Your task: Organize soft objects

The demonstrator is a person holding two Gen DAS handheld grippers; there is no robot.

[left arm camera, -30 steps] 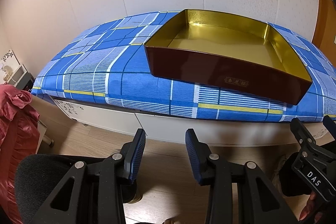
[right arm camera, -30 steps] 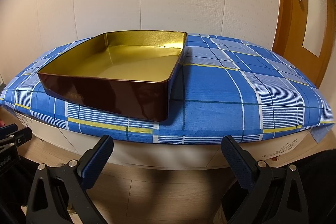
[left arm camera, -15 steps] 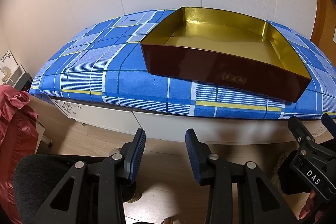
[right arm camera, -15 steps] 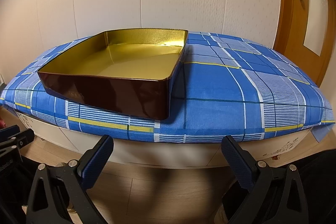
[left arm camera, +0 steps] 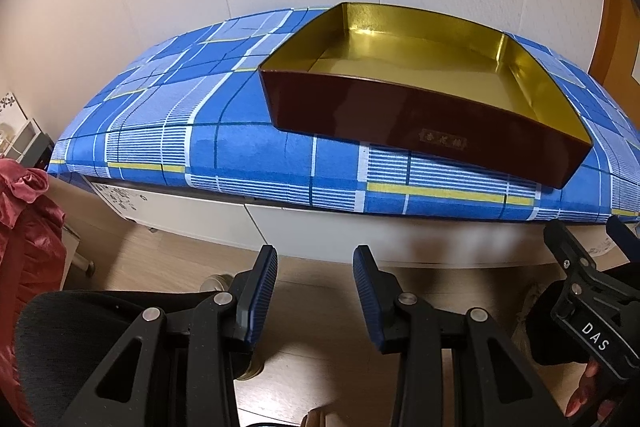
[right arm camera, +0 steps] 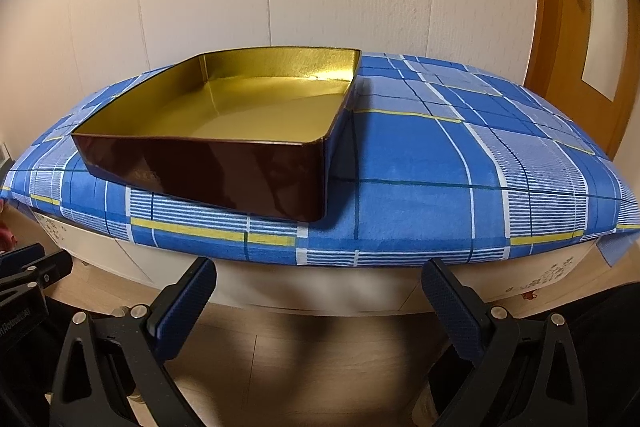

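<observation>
A shallow box (left arm camera: pixel 420 123), dark red-brown outside and gold inside, sits on a table (left arm camera: pixel 320 227) covered by a blue checked cloth (left arm camera: pixel 168 115) with white and yellow stripes. The box holds nothing visible. In the right wrist view the box (right arm camera: pixel 224 171) occupies the left half of the cloth (right arm camera: pixel 460 163), its near wall close to the table's front edge. A small gold label marks the near wall in the left wrist view.

The left gripper (left arm camera: pixel 315 291) hangs below the table's front edge, over a wood floor (left arm camera: pixel 320 367); its blue-padded fingers stand a modest gap apart with nothing between them. The right gripper (right arm camera: pixel 319 301) hangs at a similar level, its fingers spread wide, also pinching nothing. Neither touches the table or the box.

A red fabric item (left arm camera: pixel 24 247) shows at the far left of the left wrist view, beside a black chair seat (left arm camera: pixel 80 327). An orange wooden door (right arm camera: pixel 576 27) stands at the right.
</observation>
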